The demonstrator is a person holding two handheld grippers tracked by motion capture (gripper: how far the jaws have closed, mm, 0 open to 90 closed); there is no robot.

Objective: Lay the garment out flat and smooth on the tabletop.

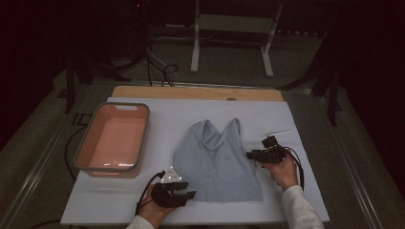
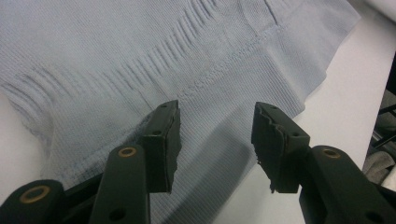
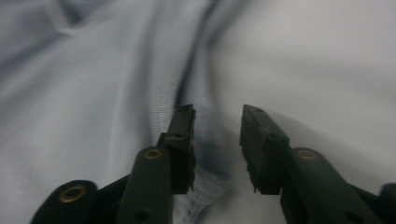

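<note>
A light blue sleeveless top (image 1: 215, 162) lies flat on the white table cover (image 1: 162, 119), straps pointing away from me. My left gripper (image 1: 191, 194) sits at the top's near left corner. In the left gripper view its jaws (image 2: 215, 109) stand apart over the ribbed hem (image 2: 116, 46), and nothing is pinched between them. My right gripper (image 1: 249, 155) is at the top's right side edge, pointing left. In the right gripper view it (image 3: 218, 112) is open, with the folded fabric edge (image 3: 205, 154) lying in the gap beside the left pad.
A pink basin (image 1: 111, 168) with a grey rim stands on the left of the cover, with nothing in it. A strip of wooden tabletop (image 1: 191, 92) shows beyond the cover. A white frame stand (image 1: 234, 24) is on the floor behind the table.
</note>
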